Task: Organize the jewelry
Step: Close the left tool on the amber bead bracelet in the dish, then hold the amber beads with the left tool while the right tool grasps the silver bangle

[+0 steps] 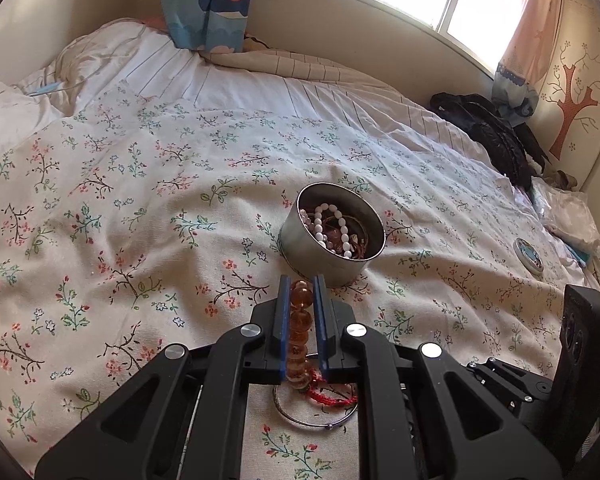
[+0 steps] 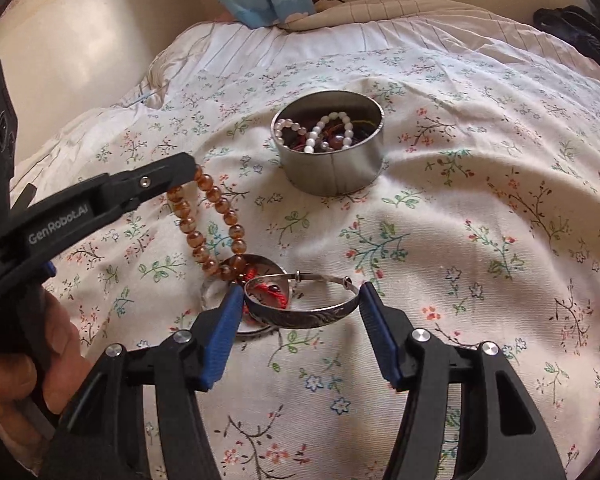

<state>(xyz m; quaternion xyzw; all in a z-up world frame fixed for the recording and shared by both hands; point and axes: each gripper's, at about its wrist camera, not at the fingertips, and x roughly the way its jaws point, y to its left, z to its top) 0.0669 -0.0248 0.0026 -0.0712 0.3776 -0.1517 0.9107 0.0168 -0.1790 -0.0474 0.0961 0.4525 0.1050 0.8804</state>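
Observation:
My left gripper (image 1: 302, 280) is shut on an amber bead bracelet (image 1: 300, 328), lifting it off the bedspread; in the right wrist view the left gripper (image 2: 188, 168) holds the strand's top while the amber bracelet (image 2: 204, 224) hangs down to the cloth. A round metal tin (image 1: 332, 236) with pearl and other bracelets stands just beyond; it also shows in the right wrist view (image 2: 334, 160). My right gripper (image 2: 300, 292) is open, its pads either side of a silver bangle (image 2: 308, 312). A red cord bracelet (image 2: 268, 288) and a thin silver ring bangle (image 1: 316, 420) lie there too.
The floral bedspread (image 1: 140, 240) covers the bed. The tin's lid (image 1: 529, 254) lies to the right. Black clothing (image 1: 496, 136) and white plastic bags (image 1: 568, 216) sit at the far right. Pillows and a curtain lie at the headboard.

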